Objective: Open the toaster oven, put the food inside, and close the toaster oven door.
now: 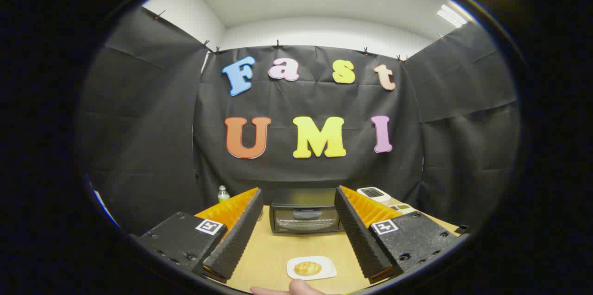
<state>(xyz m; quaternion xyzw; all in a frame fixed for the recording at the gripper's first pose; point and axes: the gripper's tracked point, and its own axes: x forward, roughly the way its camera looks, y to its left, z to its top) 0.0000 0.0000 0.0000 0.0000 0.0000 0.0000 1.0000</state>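
A black toaster oven (305, 214) stands at the far end of the wooden table (273, 253), its glass door closed. A golden bun (307, 267) lies on a small white plate (324, 268) nearer to me, on the table below the gap between my fingers. My gripper (299, 200) is open, held above the table with nothing between the fingers. The oven shows beyond the fingertips, framed by them.
A small bottle with a green cap (223, 193) stands at the back left of the table. A white device (374, 194) and another flat item (402, 207) lie at the back right. A person's fingertips (289, 289) show at the table's near edge.
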